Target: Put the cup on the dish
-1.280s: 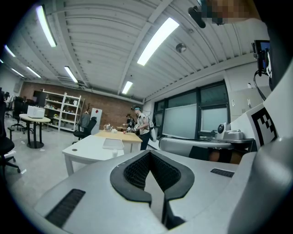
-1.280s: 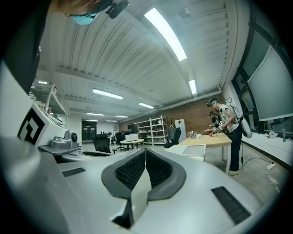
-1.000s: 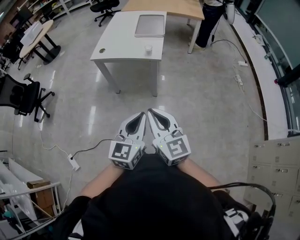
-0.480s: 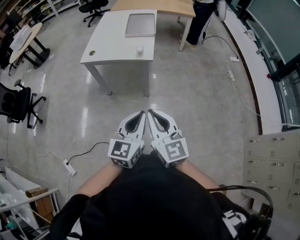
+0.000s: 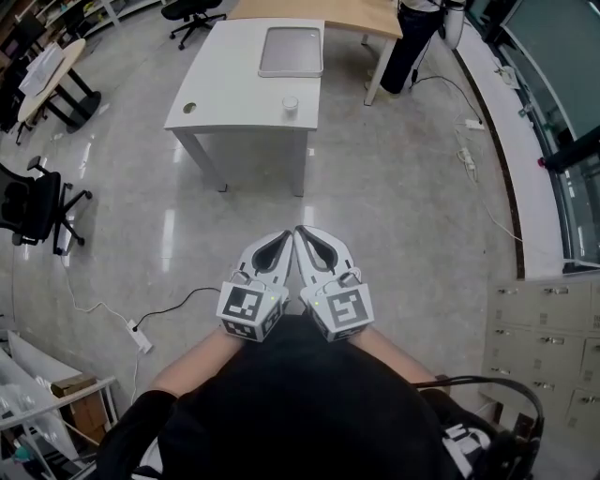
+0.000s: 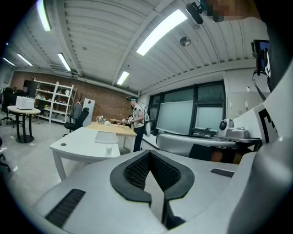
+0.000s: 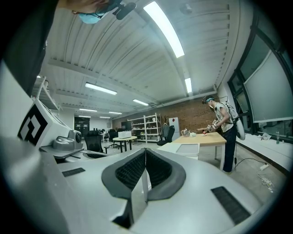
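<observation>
A small white cup (image 5: 291,103) stands near the front edge of a white table (image 5: 225,94) far ahead of me. Behind it lies a flat grey square dish (image 5: 292,51). In the left gripper view the cup (image 6: 109,148) and the dish (image 6: 106,137) show small on the table. The right gripper view shows the dish (image 7: 188,148) but not the cup. My left gripper (image 5: 284,232) and right gripper (image 5: 302,231) are held side by side close to my body, over the floor. Both are shut and hold nothing. Their tips (image 6: 149,152) (image 7: 145,151) point toward the table.
A person (image 5: 412,42) stands at a wooden table (image 5: 323,11) behind the white one. Office chairs (image 5: 33,202) stand at the left. A cable and power strip (image 5: 141,333) lie on the floor. Cabinets (image 5: 544,328) line the right wall.
The white table with cup and dish has shifted in the head view and sits slightly nearer than half a second ago. The two grippers keep their shut, side-by-side pose.
</observation>
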The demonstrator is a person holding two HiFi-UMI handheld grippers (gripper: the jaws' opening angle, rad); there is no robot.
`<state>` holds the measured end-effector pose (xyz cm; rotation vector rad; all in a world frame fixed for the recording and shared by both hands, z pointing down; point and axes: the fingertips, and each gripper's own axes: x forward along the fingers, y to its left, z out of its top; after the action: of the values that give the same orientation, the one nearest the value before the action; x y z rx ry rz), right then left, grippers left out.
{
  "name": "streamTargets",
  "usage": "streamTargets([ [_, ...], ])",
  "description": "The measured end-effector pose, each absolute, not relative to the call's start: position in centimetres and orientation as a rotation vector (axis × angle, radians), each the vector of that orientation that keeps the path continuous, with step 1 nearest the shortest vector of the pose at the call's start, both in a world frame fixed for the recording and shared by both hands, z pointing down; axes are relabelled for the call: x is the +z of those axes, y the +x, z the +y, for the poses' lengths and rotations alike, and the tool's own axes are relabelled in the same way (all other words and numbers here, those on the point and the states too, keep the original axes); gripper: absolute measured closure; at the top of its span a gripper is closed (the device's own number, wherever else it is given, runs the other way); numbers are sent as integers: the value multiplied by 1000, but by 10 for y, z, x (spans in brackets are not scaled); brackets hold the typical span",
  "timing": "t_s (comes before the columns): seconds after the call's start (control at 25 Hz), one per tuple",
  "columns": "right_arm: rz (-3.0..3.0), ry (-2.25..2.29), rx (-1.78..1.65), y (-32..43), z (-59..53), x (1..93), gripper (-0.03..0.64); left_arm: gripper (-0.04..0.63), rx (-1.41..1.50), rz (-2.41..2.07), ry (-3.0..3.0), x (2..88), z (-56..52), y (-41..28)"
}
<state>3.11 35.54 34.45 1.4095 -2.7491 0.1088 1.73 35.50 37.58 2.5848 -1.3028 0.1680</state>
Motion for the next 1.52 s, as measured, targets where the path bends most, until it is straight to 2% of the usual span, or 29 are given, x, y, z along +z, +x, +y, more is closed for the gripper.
streamTargets([
  [0.64,-2676,1539,62,-32,246,334,603,589,76,-1226,2617,364,244,-52],
  [1.52,-2614,1608,-8,-92,205,314,603,589,4,-1189,2695,343,207,-112],
])
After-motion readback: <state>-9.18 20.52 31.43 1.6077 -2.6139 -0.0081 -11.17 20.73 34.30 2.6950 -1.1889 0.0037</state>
